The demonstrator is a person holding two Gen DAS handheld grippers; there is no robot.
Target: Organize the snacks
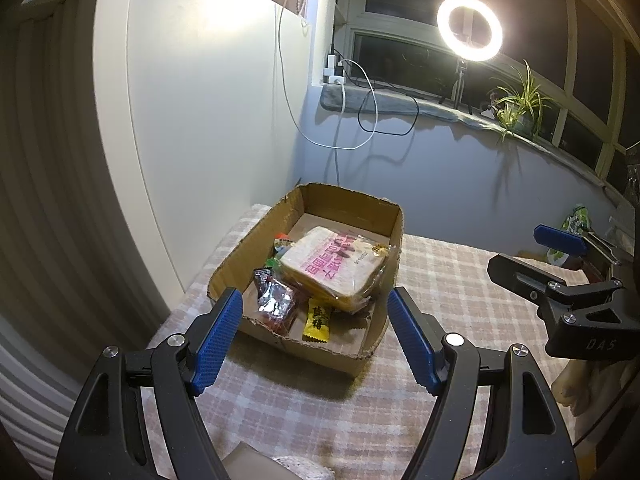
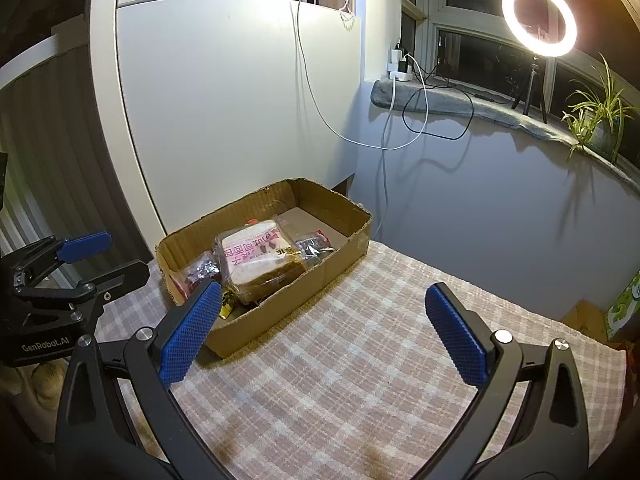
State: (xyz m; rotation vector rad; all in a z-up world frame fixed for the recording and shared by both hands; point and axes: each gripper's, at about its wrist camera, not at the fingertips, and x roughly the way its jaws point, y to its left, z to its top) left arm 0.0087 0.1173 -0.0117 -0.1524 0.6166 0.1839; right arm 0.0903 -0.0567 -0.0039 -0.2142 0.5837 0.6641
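Note:
A shallow cardboard box (image 1: 256, 236) (image 2: 348, 252) sits on the checked tablecloth. Inside lie a bagged loaf of sliced bread (image 1: 336, 268) (image 2: 256, 260) with pink print, a dark red shiny packet (image 1: 274, 298) (image 2: 198, 270), a yellow candy packet (image 1: 318, 320) and another dark packet (image 2: 314, 246). My left gripper (image 1: 316, 336) stands open in front of the box's near wall, with nothing between its fingers. My right gripper (image 2: 320, 332) is open wide over bare cloth to the right of the box and holds nothing. Each gripper shows at the edge of the other's view.
A white cabinet stands behind the box on the left. A grey sill carries chargers with hanging cables (image 2: 404, 68), a ring light (image 1: 468, 28) (image 2: 538, 24) and a potted plant (image 1: 516, 108) (image 2: 596, 120). A green package (image 2: 624, 308) lies at the table's far right edge.

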